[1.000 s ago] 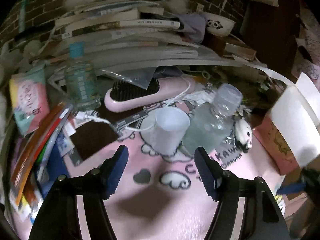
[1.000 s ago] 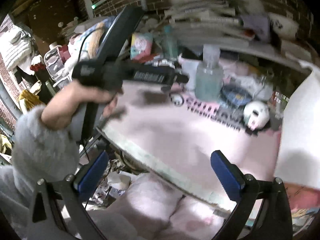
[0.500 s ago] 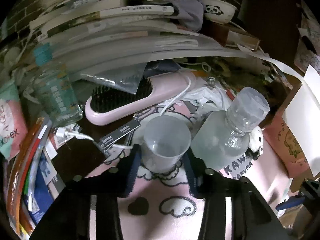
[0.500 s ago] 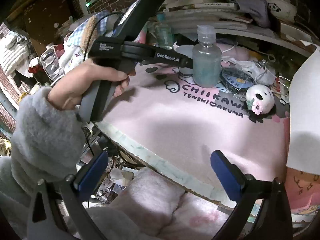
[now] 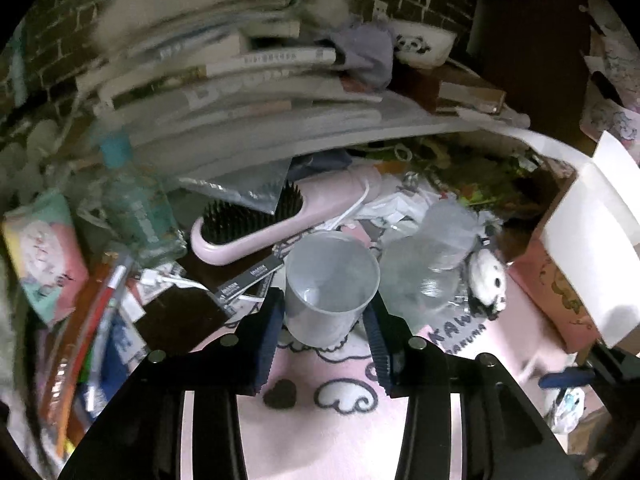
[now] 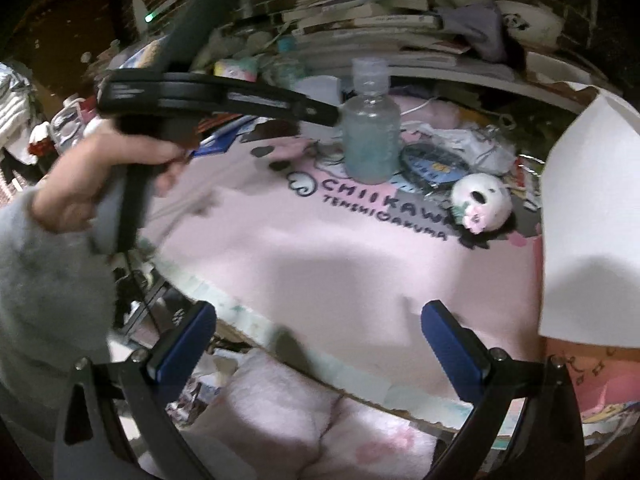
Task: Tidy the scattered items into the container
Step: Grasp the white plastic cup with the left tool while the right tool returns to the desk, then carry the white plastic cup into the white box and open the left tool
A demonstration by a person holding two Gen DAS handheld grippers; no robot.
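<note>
A translucent plastic cup stands upright between the blue pads of my left gripper, which is shut on it over the pink mat. Just right of the cup are a clear capped bottle and a small panda toy. The right wrist view shows the same bottle and panda toy, with the left gripper's body held by a person's hand. My right gripper hangs open over the table's front edge, holding nothing. A pink box with a white flap stands at the right.
A pink hairbrush, a white cable, a teal-capped bottle, a tissue packet and pens crowd the back and left. Stacked books overhang the back. A round black item lies by the bottle.
My left gripper moved forward around the cup and shut on it; the cup now sits closer and larger in view. The right gripper stayed open and edged nearer the table.
</note>
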